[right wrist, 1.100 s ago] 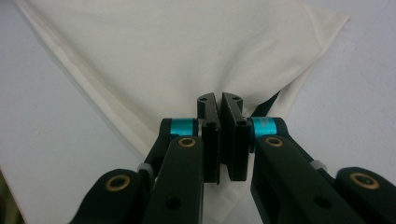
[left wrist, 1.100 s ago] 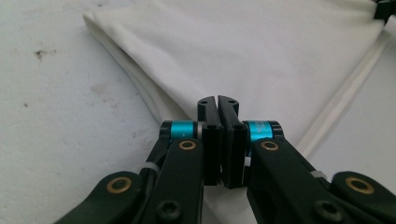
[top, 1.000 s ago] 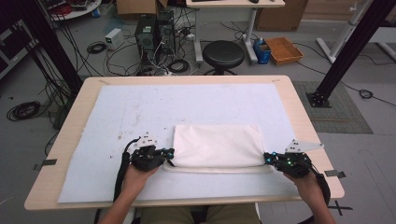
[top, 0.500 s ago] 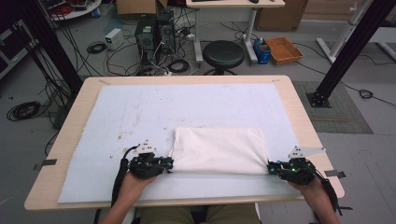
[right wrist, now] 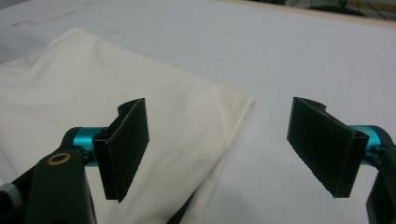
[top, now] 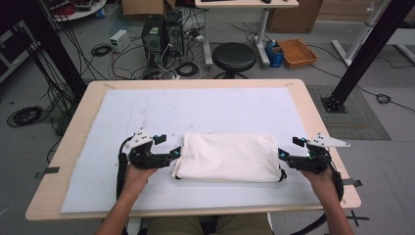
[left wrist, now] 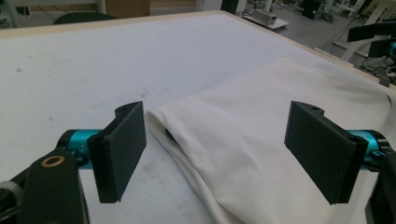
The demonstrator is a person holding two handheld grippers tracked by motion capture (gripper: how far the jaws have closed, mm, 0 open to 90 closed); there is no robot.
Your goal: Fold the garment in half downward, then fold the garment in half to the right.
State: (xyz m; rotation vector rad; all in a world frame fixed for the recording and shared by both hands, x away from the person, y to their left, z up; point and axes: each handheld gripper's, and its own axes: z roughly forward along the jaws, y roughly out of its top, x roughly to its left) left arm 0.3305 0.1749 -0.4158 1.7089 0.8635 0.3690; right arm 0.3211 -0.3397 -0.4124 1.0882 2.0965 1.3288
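Right gripper: jaws stand wide apart, just been opening, gripping nothing.
Cloth: white, folded, corner lying between the jaws.
Mat: white, under the cloth.

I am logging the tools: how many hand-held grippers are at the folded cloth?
2. The left hand-held gripper is at the folded cloth's left end, the right hand-held gripper at its right end.
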